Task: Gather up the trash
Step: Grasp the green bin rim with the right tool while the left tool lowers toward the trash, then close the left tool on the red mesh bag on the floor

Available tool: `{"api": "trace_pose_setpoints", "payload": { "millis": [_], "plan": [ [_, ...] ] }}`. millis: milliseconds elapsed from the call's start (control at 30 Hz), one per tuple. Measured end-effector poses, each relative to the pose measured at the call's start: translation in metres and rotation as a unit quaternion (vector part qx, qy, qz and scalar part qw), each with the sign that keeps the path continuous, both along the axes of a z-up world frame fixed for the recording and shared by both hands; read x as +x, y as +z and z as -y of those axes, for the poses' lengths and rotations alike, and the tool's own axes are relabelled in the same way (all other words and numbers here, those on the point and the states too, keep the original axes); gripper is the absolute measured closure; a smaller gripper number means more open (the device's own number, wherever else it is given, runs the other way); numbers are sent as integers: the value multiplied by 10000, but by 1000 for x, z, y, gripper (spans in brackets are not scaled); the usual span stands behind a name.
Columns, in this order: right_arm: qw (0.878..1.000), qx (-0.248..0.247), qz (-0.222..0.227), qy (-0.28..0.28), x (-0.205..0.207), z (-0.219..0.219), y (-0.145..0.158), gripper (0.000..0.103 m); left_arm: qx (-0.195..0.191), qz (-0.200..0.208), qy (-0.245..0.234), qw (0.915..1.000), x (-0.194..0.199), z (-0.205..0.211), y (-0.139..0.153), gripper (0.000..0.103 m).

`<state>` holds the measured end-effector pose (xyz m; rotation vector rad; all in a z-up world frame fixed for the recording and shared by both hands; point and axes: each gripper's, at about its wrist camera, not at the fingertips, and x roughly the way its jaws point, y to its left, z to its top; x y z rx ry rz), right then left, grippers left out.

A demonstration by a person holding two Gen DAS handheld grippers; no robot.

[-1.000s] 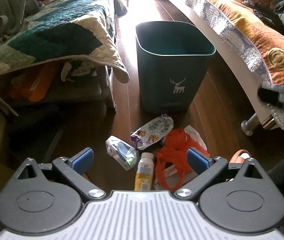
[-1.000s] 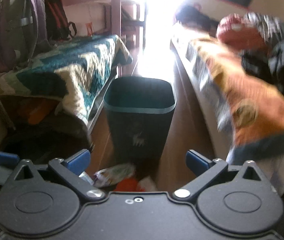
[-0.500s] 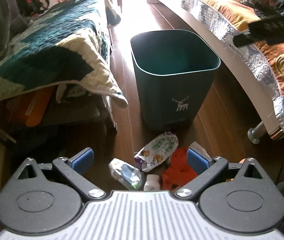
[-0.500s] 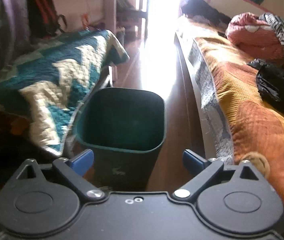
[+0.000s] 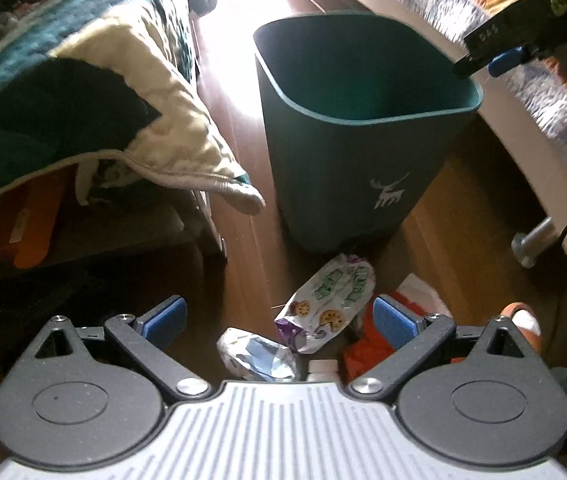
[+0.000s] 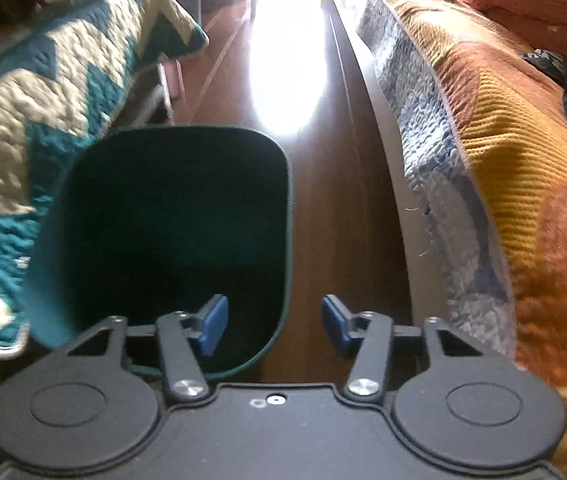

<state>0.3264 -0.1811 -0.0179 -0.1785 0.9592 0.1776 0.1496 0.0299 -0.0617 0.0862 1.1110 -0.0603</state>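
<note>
Left wrist view: left gripper [image 5: 279,318] spread wide, nothing between its blue pads, held above a small heap of litter on the wooden floor [image 5: 239,240]. Heap consists of a cookie wrapper [image 5: 325,304] with purple edge, lying just in front of the bin; a crumpled silvery-blue wrapper [image 5: 255,356] touching its near-left end; the white cap of a bottle [image 5: 322,368] showing just above the gripper body; an orange net bag [image 5: 367,350] to the right, partly hidden behind the right pad, with a white scrap [image 5: 423,292] beyond it. Green bin [image 5: 347,184] stands upright on the floor beyond the heap, white deer mark on its near wall; the visible part of its inside shows only bare green wall, bottom not in sight. Quilt [image 5: 83,92] hangs off a bed at left, its corner drooping near the bin. Right gripper [image 5: 495,50] appears upper right, above and just past the bin's right rim; one blue pad seen, its spread not readable here. Right wrist view: right gripper [image 6: 275,326] part-way open, a moderate gap, holding nothing. It hovers over the near-right rim of the bin [image 6: 288,208]: left pad over the opening, right pad over the floor [image 6: 335,220] beside it. Bin interior dark; no contents made out. Orange blanket [image 6: 515,168] covers the bed at right; teal zigzag quilt [image 6: 35,92] at left overlaps the bin's left edge.
</note>
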Motion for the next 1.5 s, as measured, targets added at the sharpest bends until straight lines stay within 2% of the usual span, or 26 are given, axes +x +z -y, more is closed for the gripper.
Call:
{"api": "trace_pose_setpoints", "payload": {
  "millis": [167, 233, 400, 500, 533, 667, 833, 967, 1000, 1100, 1200, 1267, 1367, 1500],
  "plan": [
    [9995, 126, -286, -110, 25, 3, -22, 65, 16, -341, -334, 9989, 16, -4, -42, 3],
    [9993, 117, -334, -152, 31, 3, -29, 74, 14, -513, -442, 9977, 17, 0, -59, 3],
    [9983, 289, -470, -205, 44, 1, -37, 91, -228, -941, -912, 9911, 22, 27, -104, 3],
    [9991, 131, -358, -182, 44, -4, -38, 95, -313, -1063, -1230, 9862, 22, 48, -124, 3],
    [9993, 111, -312, -199, 45, -4, -38, 100, -349, -1101, -1284, 9850, 24, 54, -130, 3],
    [9996, 137, -127, -210, 41, 0, -39, 101, -509, -1193, -1372, 9820, 32, 77, -152, 3],
    [10000, 11, 49, -66, 31, 7, -40, 101, -493, -1321, -1571, 9775, 45, 100, -174, 3],
    [9998, 104, 67, -175, 30, 31, -37, 101, -733, -1554, -1409, 9750, 58, 99, -191, 4],
    [9996, 149, 78, -210, 29, 38, -34, 101, -798, -1607, -1343, 9746, 61, 97, -194, 6],
    [9994, 219, 212, -184, 26, 51, -25, 101, -988, -1799, -1185, 9715, 66, 92, -201, 22],
    [9992, 221, 335, -86, 21, 54, -17, 101, -1027, -1924, -1100, 9697, 67, 91, -207, 31],
    [9991, 138, 395, -40, 17, 52, -17, 101, -1034, -1971, -1063, 9691, 66, 92, -210, 49],
    [9990, 25, 451, 30, 13, 46, -17, 101, -878, -1785, -1028, 9746, 61, 94, -207, 55],
    [9988, -88, 477, 55, 11, 40, -19, 101, -861, -1649, -1066, 9767, 56, 91, -198, 56]
  ]
}}
